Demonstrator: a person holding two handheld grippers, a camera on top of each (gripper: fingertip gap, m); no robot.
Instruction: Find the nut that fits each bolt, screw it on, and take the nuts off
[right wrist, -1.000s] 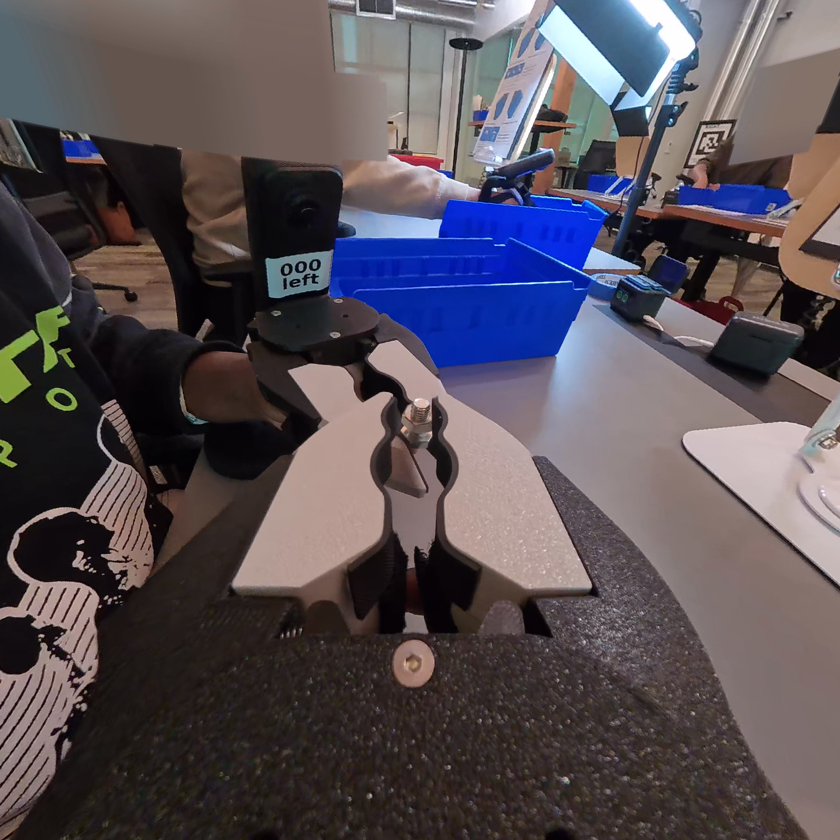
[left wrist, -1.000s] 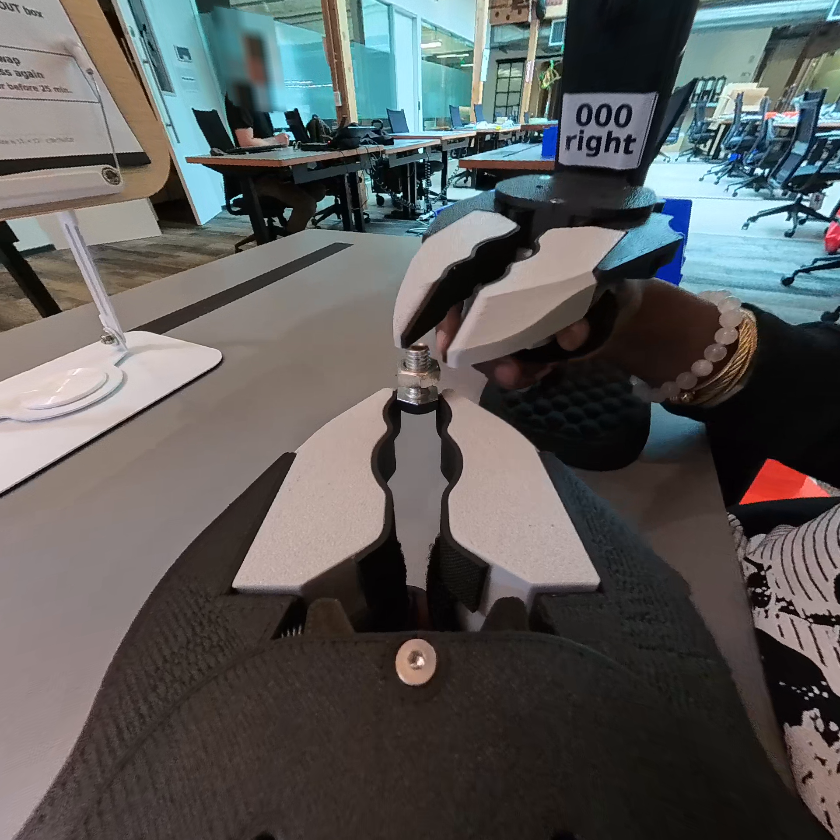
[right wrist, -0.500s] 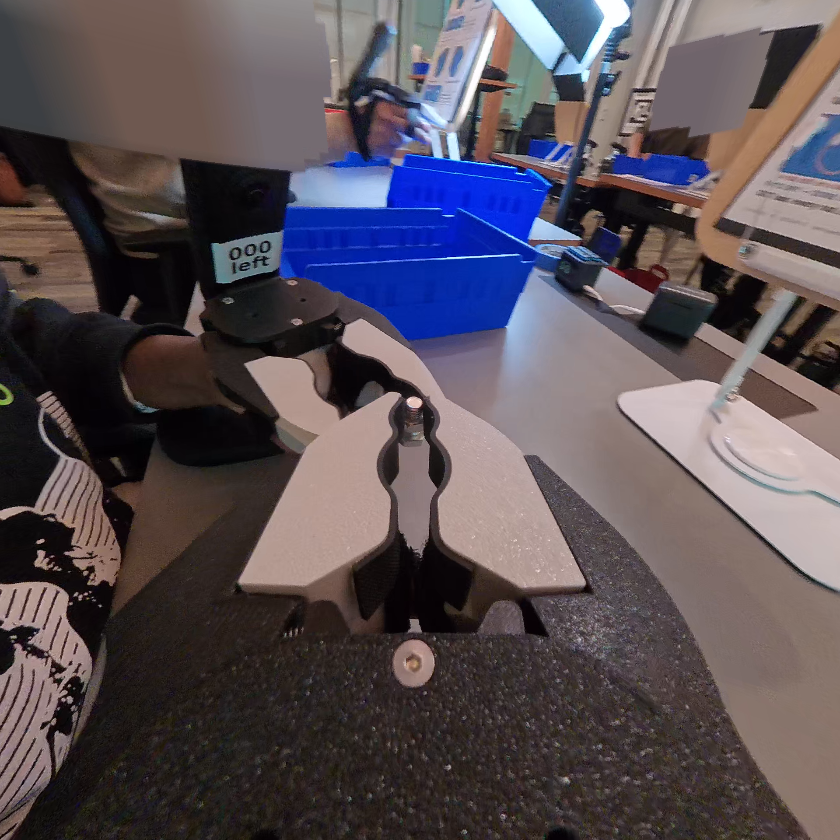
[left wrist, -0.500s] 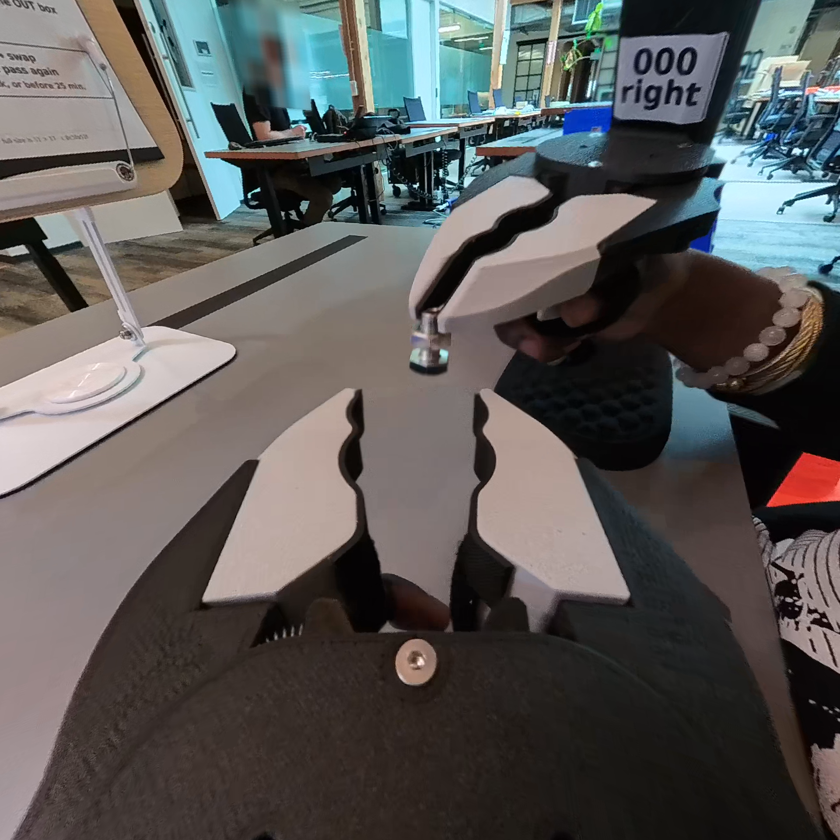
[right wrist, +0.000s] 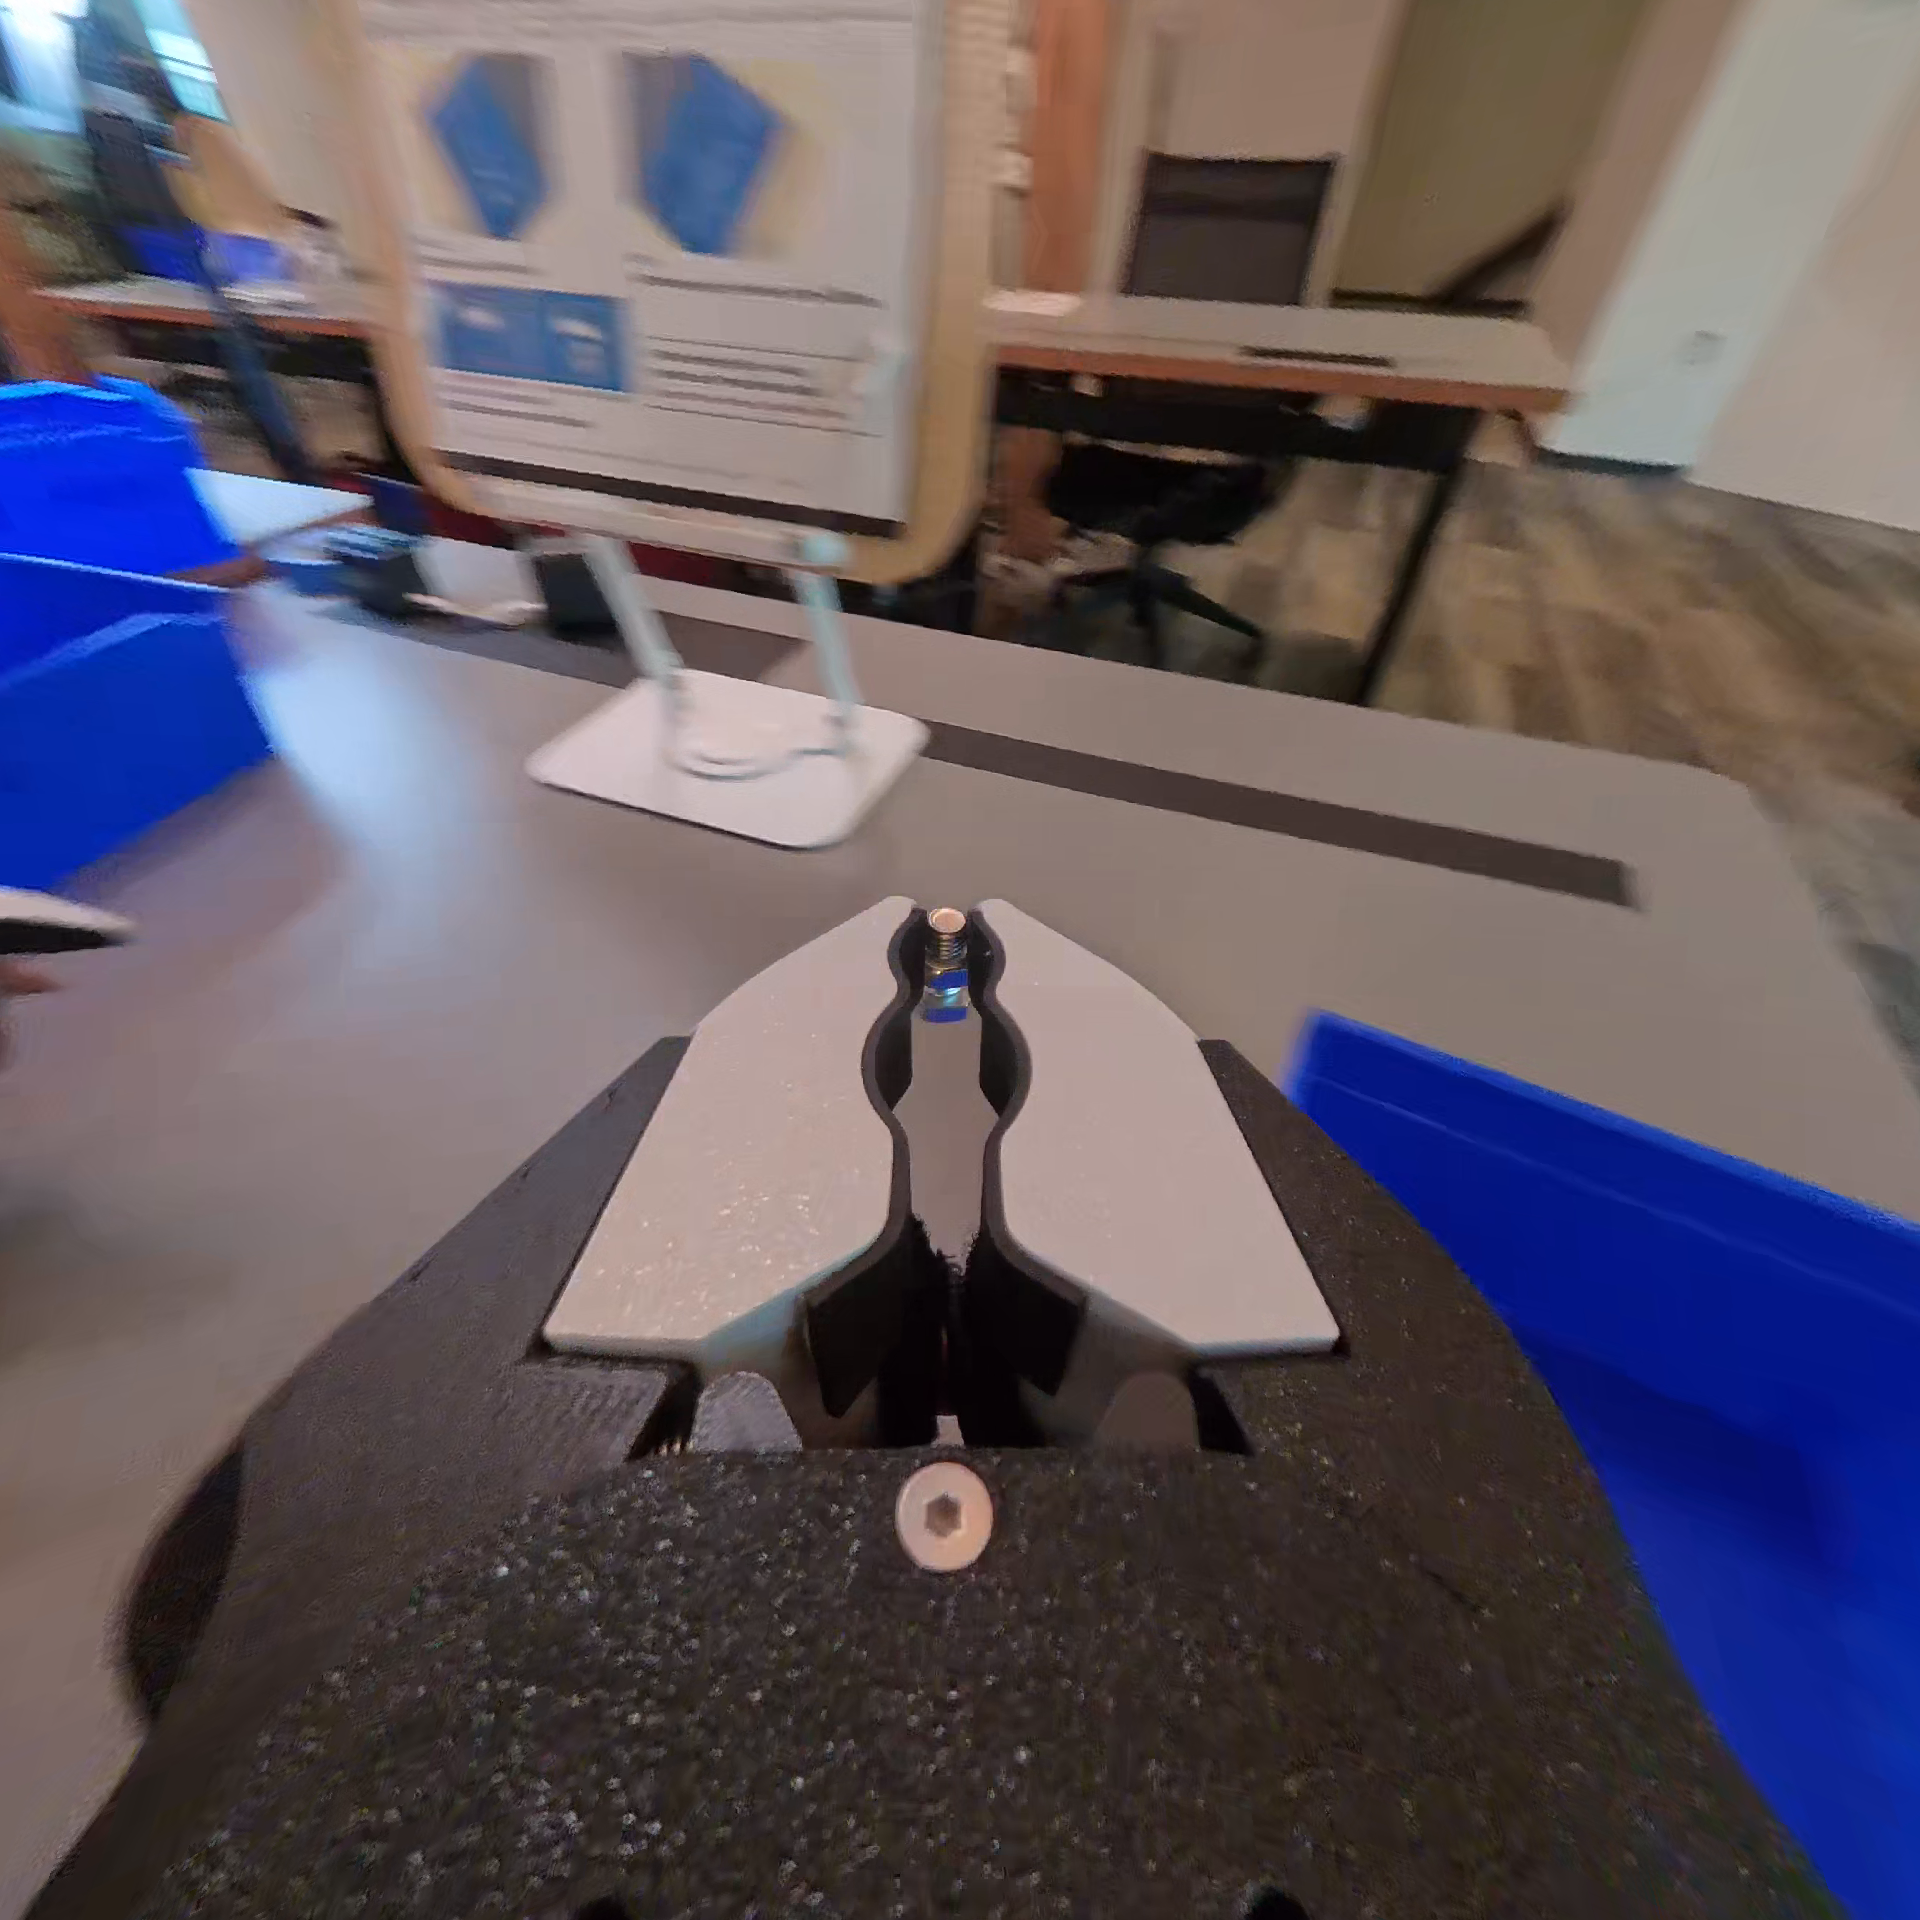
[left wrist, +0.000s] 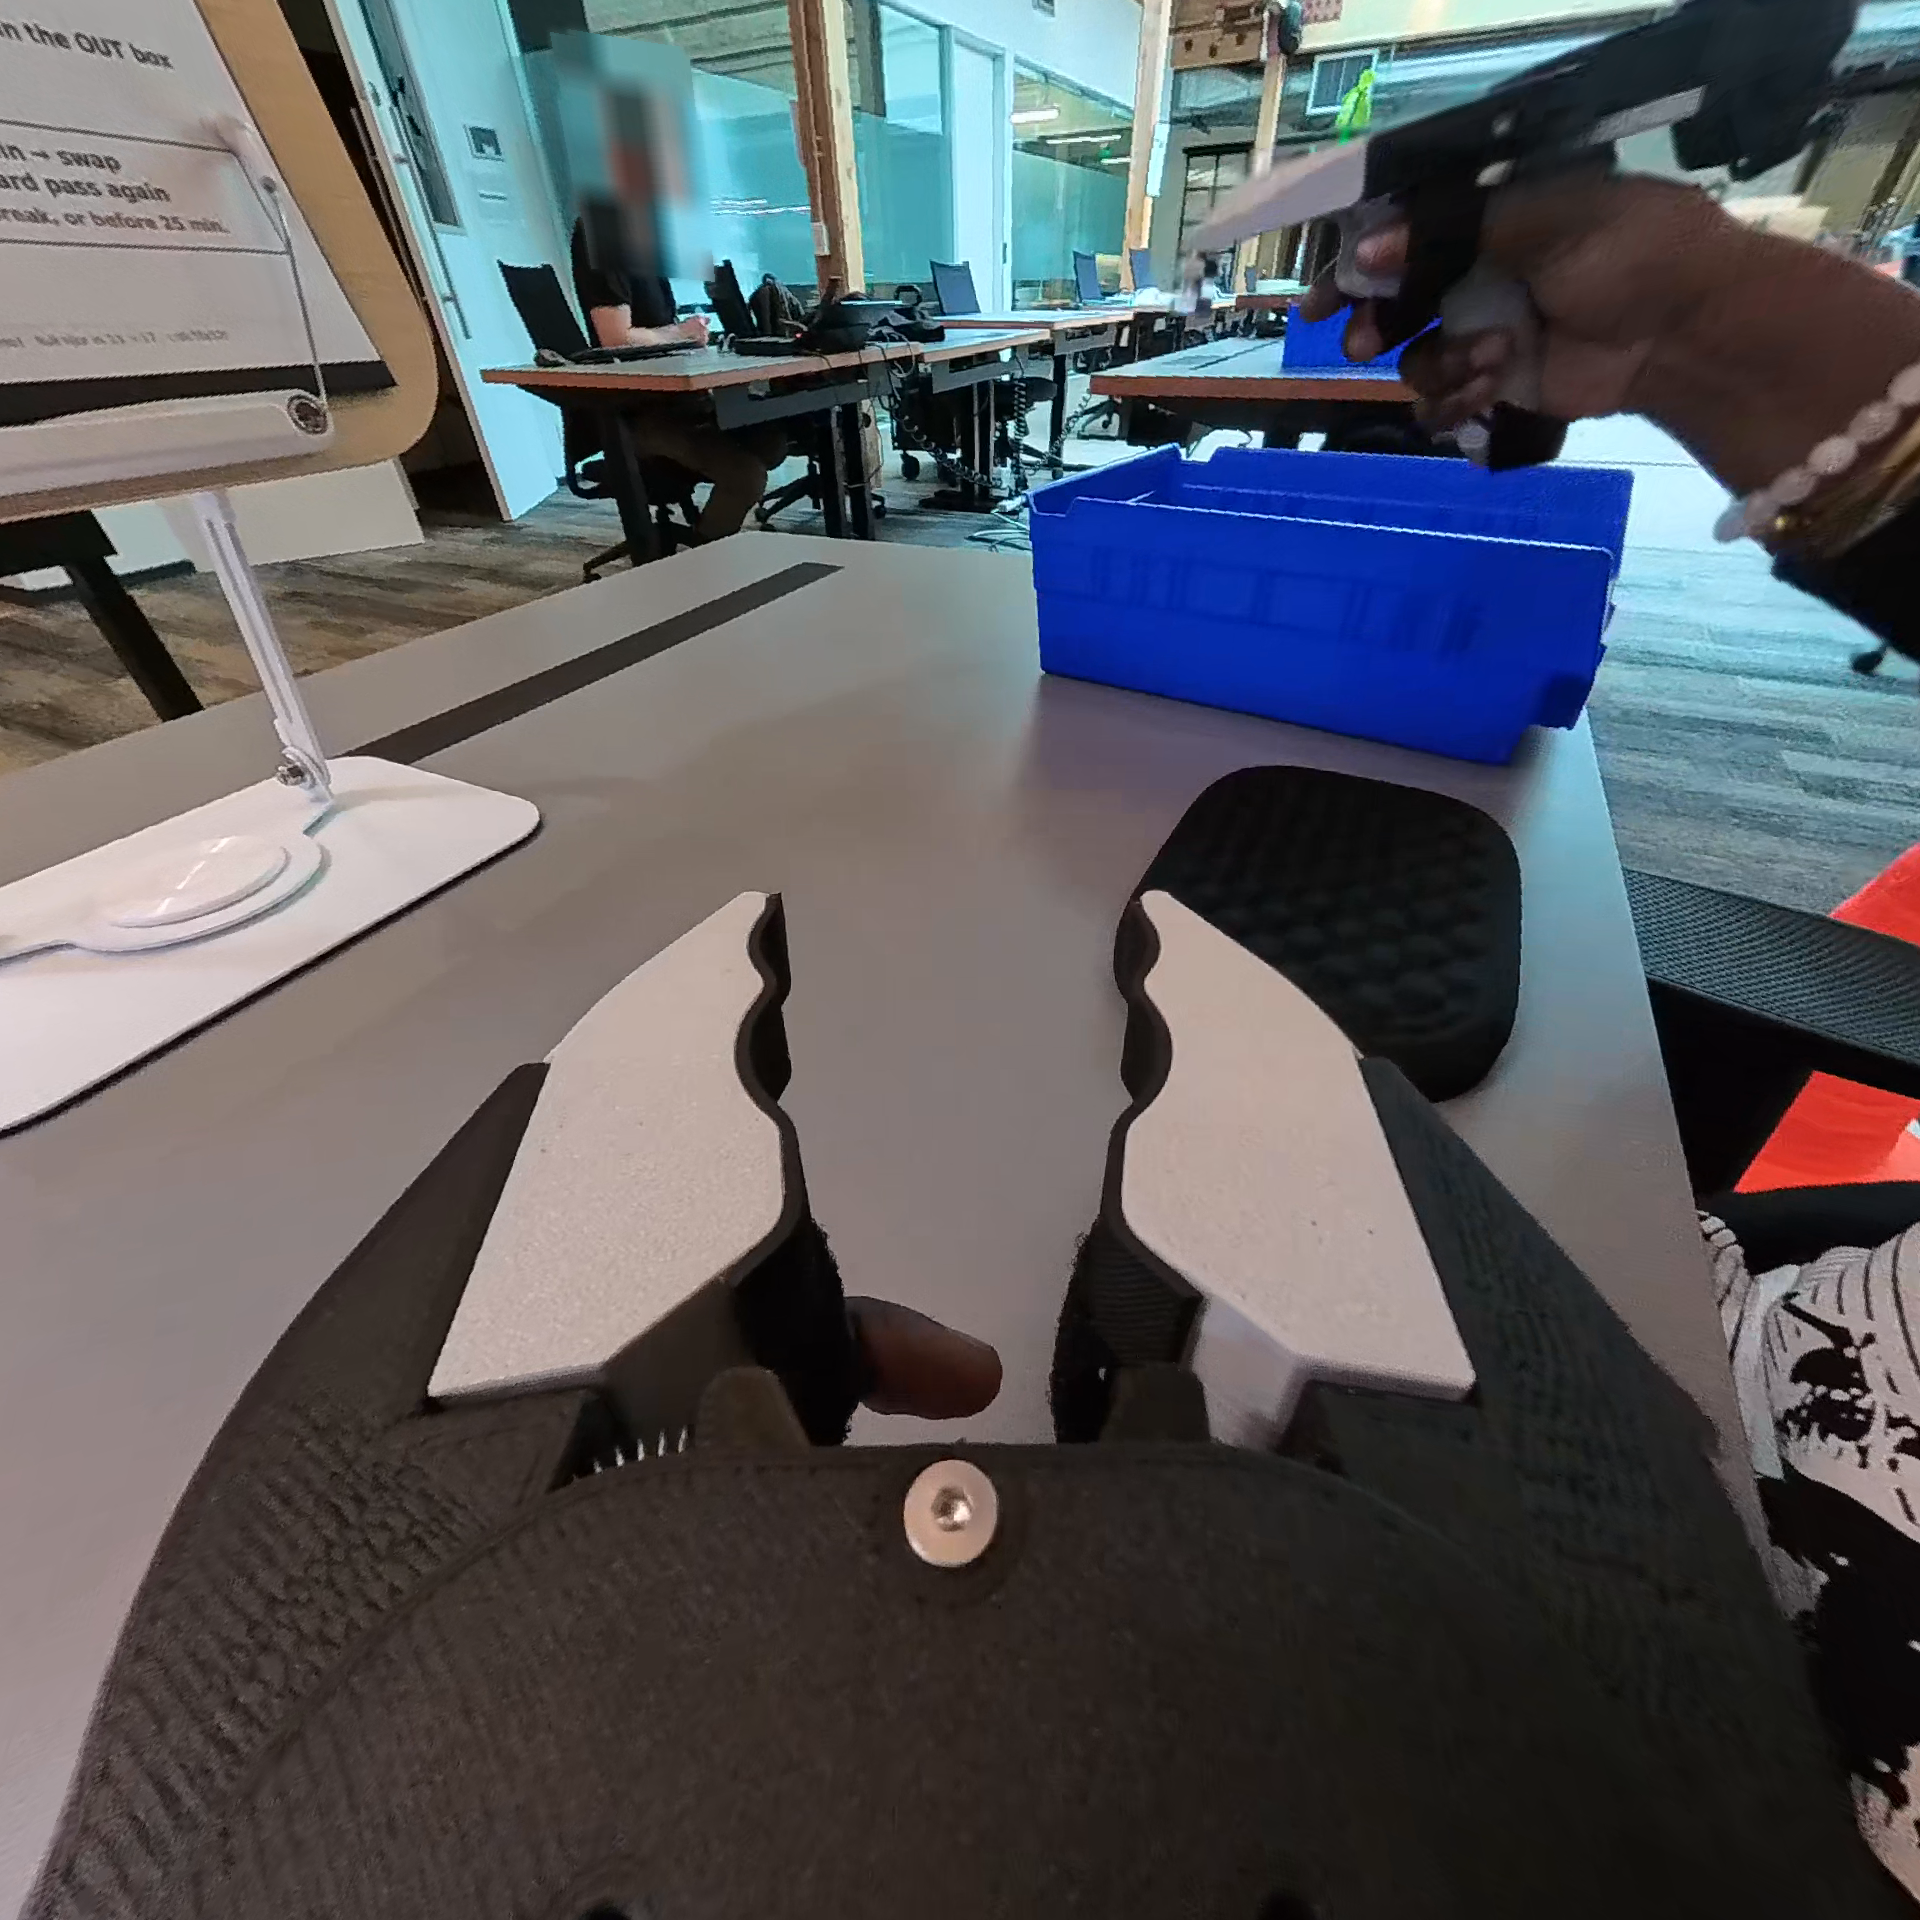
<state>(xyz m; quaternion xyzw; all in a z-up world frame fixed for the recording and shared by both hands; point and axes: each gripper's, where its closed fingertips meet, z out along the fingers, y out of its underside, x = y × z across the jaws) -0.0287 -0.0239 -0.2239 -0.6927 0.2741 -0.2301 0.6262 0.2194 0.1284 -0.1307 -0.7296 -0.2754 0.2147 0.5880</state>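
Right wrist view: the right hand-held gripper (right wrist: 945, 920) pinches a bolt (right wrist: 944, 961) with its nut (right wrist: 943, 1000) on. The left hand-held gripper (left wrist: 951, 914) is open, empty. The nut is not off yet.

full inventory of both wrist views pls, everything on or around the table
bolt: 1, silver, a nut on it, clamped near the right gripper's tips
blue bin: 1 clear on the table's far right in the left view; blurred blue bins at both edges of the right view, count unclear
black pad: 1, textured, on the table before the bin
sign stand: 1, white base, wood-framed board, table's left
table: 1, grey, dark strip across it
background desks, office chairs, a seated person: count unclear
left gripper: open, empty
right gripper: shut on the bolt
hand: holds the right gripper, beaded bracelet at wrist
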